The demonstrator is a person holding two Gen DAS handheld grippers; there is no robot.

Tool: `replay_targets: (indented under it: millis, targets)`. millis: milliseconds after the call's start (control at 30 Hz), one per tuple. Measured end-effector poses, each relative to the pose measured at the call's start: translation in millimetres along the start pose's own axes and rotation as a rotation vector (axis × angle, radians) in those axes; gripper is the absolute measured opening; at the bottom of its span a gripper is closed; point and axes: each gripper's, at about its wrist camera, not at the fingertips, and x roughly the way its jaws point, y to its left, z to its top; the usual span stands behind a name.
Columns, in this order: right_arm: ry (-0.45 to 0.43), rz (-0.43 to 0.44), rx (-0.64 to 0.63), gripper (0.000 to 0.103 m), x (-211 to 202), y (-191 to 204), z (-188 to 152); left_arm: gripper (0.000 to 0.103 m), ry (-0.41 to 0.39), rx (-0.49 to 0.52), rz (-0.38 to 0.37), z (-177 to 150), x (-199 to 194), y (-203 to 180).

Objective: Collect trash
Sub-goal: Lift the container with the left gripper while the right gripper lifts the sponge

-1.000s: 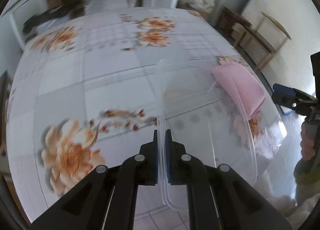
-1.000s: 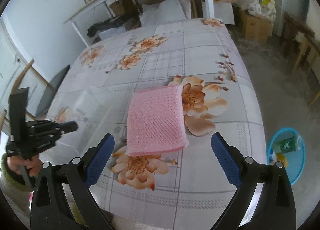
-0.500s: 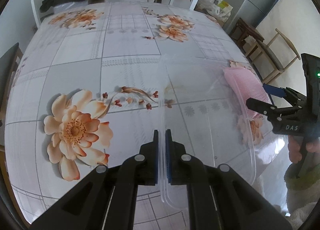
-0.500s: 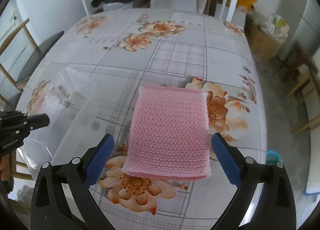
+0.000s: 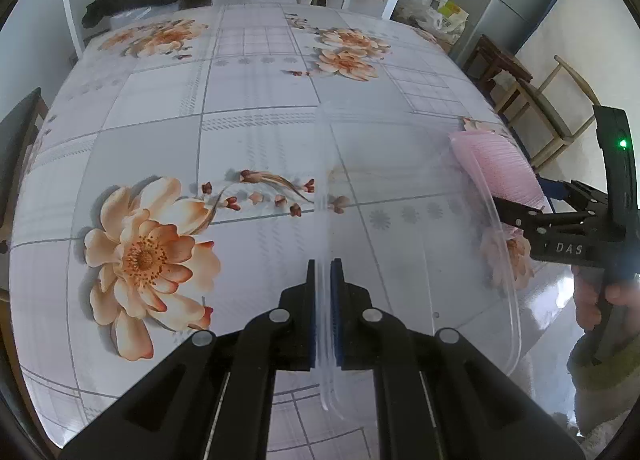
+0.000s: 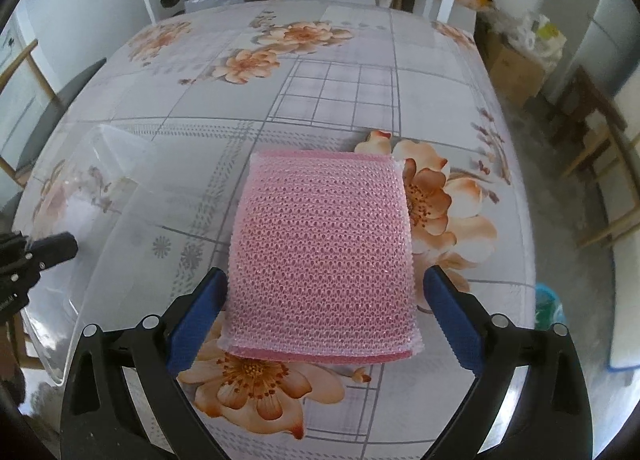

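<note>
Pink mesh sponge lies on floral table, between spread fingers of right gripper, pads not touching. Left gripper fingers clamped on clear plastic lid rim.

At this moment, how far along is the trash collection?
Done: the left gripper is shut on the clear plastic container's rim. In hand: the open right gripper straddles the pink sponge without pinching it. Left: grasping the sponge; no trash is visible on the table.
</note>
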Motion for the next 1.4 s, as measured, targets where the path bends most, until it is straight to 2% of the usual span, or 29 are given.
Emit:
replay_targets:
  millis: [100,333,933,1400]
  targets:
    - [0.006,0.012,0.018,0.082,0,-2,0,0.006,-0.007,0.006,0.012,0,0,-1]
    - [0.002,0.014,0.029,0.078,-2,-2,-2,0.006,-0.018,0.035,0.047,1,0,-5]
    - [-0.019,0.021,0.05,0.075,-15,-5,1,0.004,-0.076,0.06,0.062,4,-11,-11]
    - [-0.052,0.032,0.061,0.075,-34,-6,2,0.003,-0.133,0.043,0.035,7,-28,-14]
